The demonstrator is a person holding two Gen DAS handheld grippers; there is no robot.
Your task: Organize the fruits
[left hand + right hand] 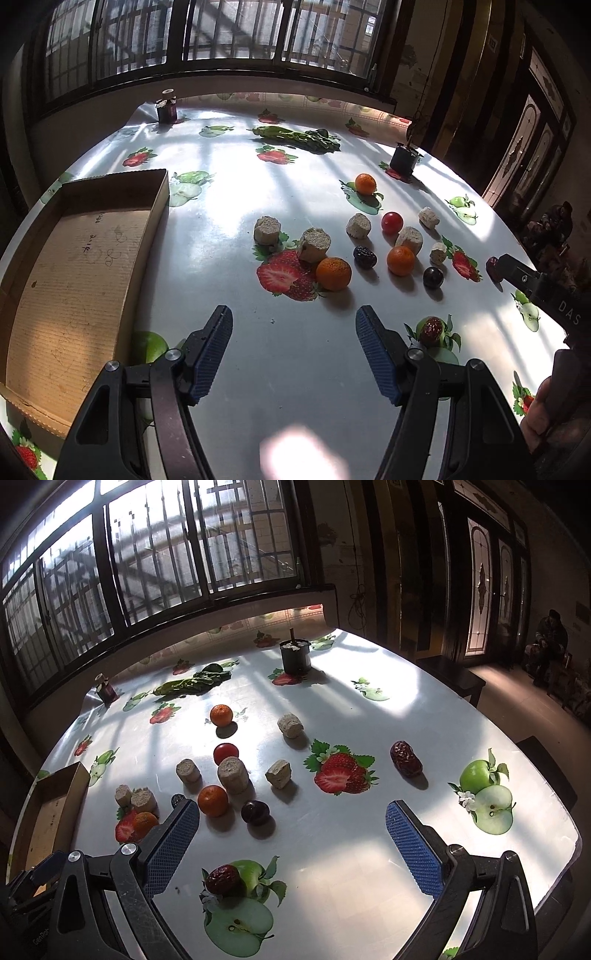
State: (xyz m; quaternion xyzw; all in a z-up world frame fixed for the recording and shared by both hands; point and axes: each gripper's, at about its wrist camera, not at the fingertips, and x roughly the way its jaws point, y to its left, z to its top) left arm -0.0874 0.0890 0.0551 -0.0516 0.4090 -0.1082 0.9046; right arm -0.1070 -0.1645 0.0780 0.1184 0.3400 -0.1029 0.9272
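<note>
Fruit lies loose on a fruit-print tablecloth: three oranges (334, 273) (400, 260) (365, 184), a red tomato (392, 222), a dark plum (433, 277), a dark prune (364, 256) and a red date (433, 326). An open cardboard box (92, 258) sits at the left, with nothing in the part I see. My left gripper (294, 314) is open above bare cloth, short of the nearest orange. My right gripper (292, 808) is open too, with the plum (255, 812) just beyond its left finger. Another red date (222, 878) lies below it, and a third (405, 758) to the far right.
Several beige cylindrical chunks (314, 243) stand among the fruit. Leafy greens (295, 136), a small bottle (167, 109) and a black pot (404, 158) are at the back. The table's edge curves close on the right (569, 849). A person sits far off (550, 638).
</note>
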